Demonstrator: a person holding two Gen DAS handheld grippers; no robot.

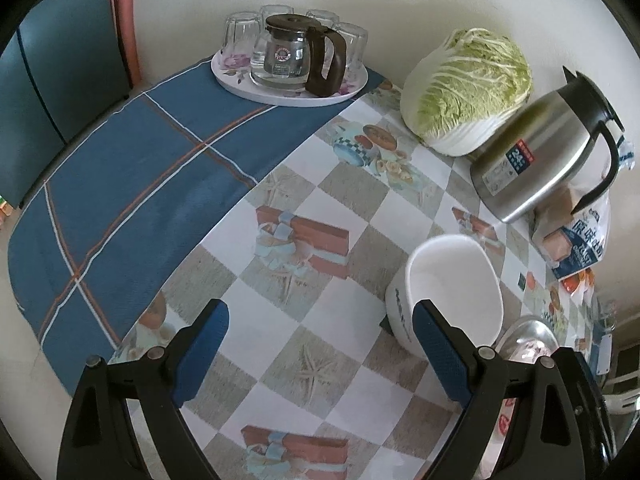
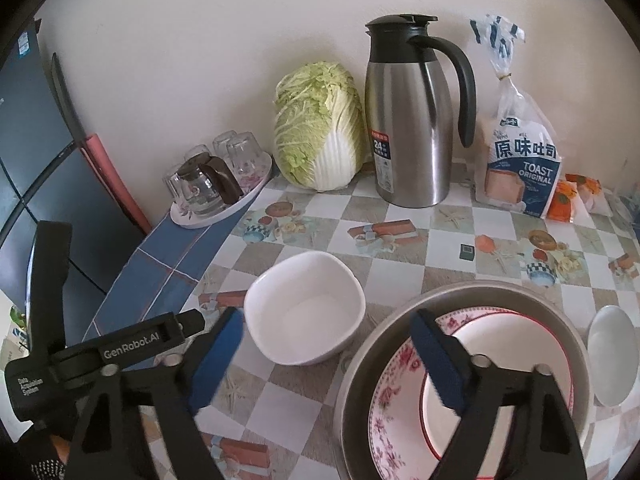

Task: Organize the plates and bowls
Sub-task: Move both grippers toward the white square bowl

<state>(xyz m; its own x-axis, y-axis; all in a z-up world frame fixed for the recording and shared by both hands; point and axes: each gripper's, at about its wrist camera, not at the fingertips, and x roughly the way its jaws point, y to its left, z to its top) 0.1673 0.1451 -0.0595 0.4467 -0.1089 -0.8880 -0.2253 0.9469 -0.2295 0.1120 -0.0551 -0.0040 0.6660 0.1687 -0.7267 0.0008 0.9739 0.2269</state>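
Currently my left gripper [image 1: 320, 348] and right gripper [image 2: 326, 352] stand released, empty; white bowl [image 2: 305, 307] rests beside the metal basin [image 2: 404, 308]; an off-centre pinch may tip it.

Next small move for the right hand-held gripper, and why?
Probably shift the right hand-held gripper left and down over the square white bowl. Its jaws stand open with nothing between them, the bowl sits alone on the checked tablecloth, and the floral plate already lies in the round metal tray.
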